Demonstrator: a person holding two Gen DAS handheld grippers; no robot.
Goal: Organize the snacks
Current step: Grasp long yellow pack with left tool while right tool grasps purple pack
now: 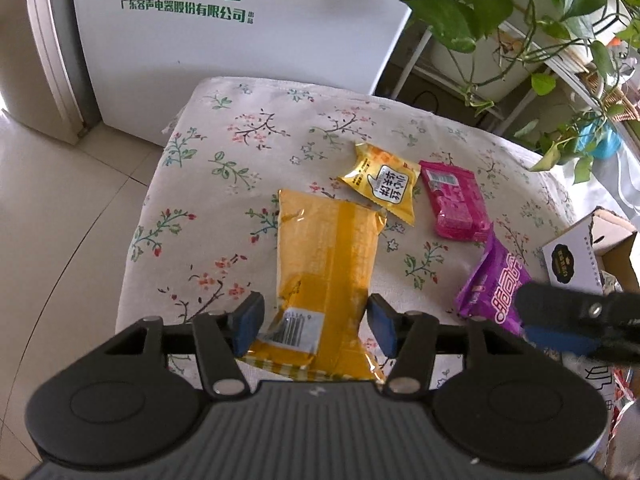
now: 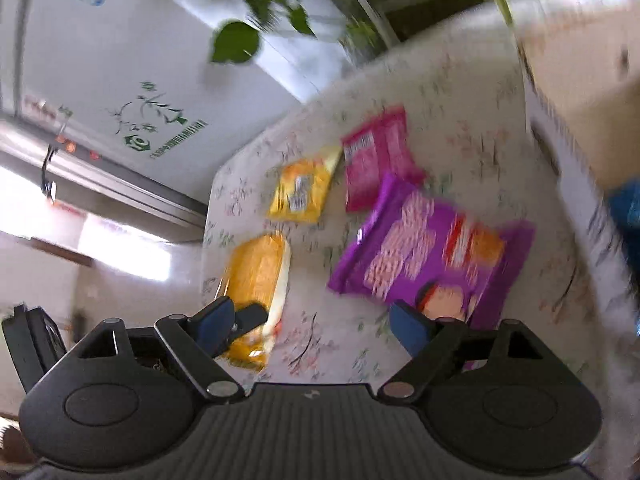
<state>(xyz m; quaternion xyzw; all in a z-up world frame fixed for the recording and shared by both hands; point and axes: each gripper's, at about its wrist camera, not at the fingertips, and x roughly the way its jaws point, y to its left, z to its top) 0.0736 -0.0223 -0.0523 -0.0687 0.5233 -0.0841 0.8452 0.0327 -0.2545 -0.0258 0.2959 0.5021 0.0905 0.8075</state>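
Note:
A long orange packet [image 1: 326,264] lies lengthwise on the floral cloth [image 1: 208,168]. My left gripper [image 1: 314,318] is shut on it, with a blue pad against each long edge near the barcode end. Beyond it lie a small yellow packet [image 1: 380,182] and a pink packet [image 1: 454,200]. A purple packet [image 1: 490,284] lies to the right, with a finger [image 1: 560,316] of the other gripper over its near end. In the blurred right wrist view my right gripper [image 2: 310,322] stands open above the cloth, one pad over the purple packet's [image 2: 432,252] near corner and nothing gripped.
An open cardboard box [image 1: 588,252] sits at the table's right edge. A white fridge [image 1: 260,60] stands behind the table, and potted plants on a rack [image 1: 520,28] are at the back right. Tiled floor [image 1: 60,208] lies to the left.

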